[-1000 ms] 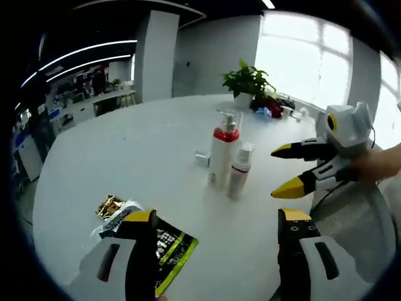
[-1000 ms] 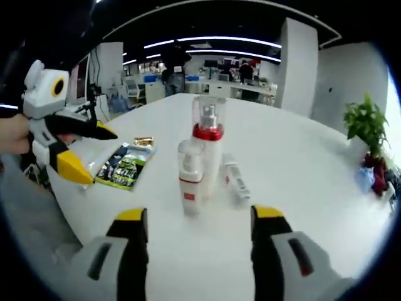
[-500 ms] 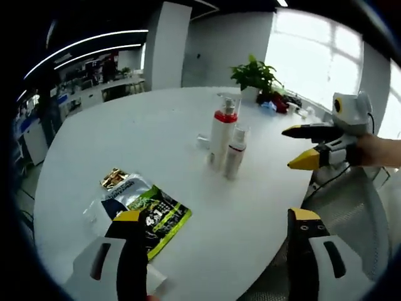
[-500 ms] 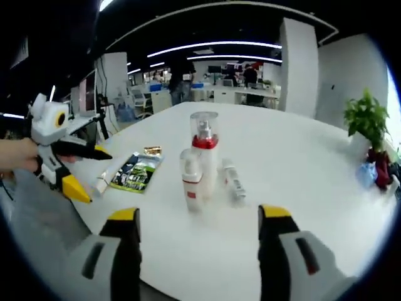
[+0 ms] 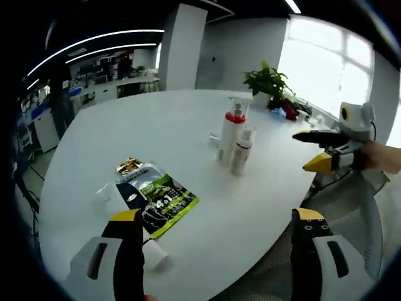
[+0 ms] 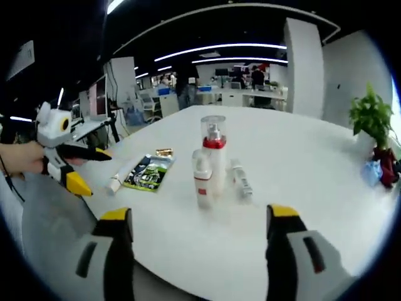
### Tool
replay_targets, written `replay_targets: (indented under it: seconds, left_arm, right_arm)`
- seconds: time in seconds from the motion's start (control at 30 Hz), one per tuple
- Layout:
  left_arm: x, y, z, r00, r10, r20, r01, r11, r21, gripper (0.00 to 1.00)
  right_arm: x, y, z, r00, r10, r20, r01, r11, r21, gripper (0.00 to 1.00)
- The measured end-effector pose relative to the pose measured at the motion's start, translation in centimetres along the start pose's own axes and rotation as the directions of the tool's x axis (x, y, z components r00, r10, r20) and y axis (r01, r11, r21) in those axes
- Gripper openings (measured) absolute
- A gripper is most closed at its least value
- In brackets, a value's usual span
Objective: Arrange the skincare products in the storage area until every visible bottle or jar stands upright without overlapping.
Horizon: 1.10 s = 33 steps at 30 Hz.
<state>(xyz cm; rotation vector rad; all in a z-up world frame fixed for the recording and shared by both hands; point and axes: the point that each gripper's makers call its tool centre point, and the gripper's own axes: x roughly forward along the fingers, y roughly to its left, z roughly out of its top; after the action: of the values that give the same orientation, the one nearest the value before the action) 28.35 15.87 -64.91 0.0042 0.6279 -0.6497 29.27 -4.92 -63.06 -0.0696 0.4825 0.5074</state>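
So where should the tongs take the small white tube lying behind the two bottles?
Probably across the middle of the lying tube, coming from above on its open side, away from the pump bottle: it lies flat, long and narrow, near the bottles.

We see our left gripper [image 5: 216, 248] low over the near edge of the white worktop [image 5: 163, 132], its yellow-tipped fingers [image 5: 128, 219] wide apart and holding nothing. Two bottles stand upright and close together near the middle: a tall pump bottle [image 5: 231, 132] with a red collar and a shorter spray bottle [image 5: 241, 150]. A green sachet [image 5: 156, 195] lies flat, a small tube [image 5: 153, 252] near it. The right gripper [image 5: 326, 150] enters from the right, its fingers apart. A potted plant [image 5: 268, 81] stands far behind.
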Motion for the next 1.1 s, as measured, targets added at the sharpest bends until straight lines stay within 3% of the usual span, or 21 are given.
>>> replay_targets:
  seconds: [0.4,0.6,0.73,1.1]
  left_arm:
    - [-2.8,2.0,-0.7,0.997,0.074,0.022,-0.072,0.995,-0.061,0.97]
    - [-3.7,2.7,-1.1,0.994,0.104,0.028,-0.101,0.991,-0.082,0.97]
    - [-4.1,3.0,-1.2,0.993,0.114,0.03,-0.111,0.989,-0.095,0.97]
    - [-4.2,3.7,-1.1,0.989,0.149,0.02,-0.145,0.981,-0.129,0.97]
  right_arm:
    - [-0.8,1.3,0.7,0.999,0.032,0.03,-0.033,0.999,0.037,0.99]
    - [-0.9,1.9,1.1,0.996,0.062,0.062,-0.065,0.997,0.041,1.0]
    - [-0.7,1.8,0.8,0.997,0.063,0.05,-0.065,0.997,0.046,1.0]
    - [-0.8,2.0,0.7,0.998,0.035,0.049,-0.034,0.999,-0.02,0.98]
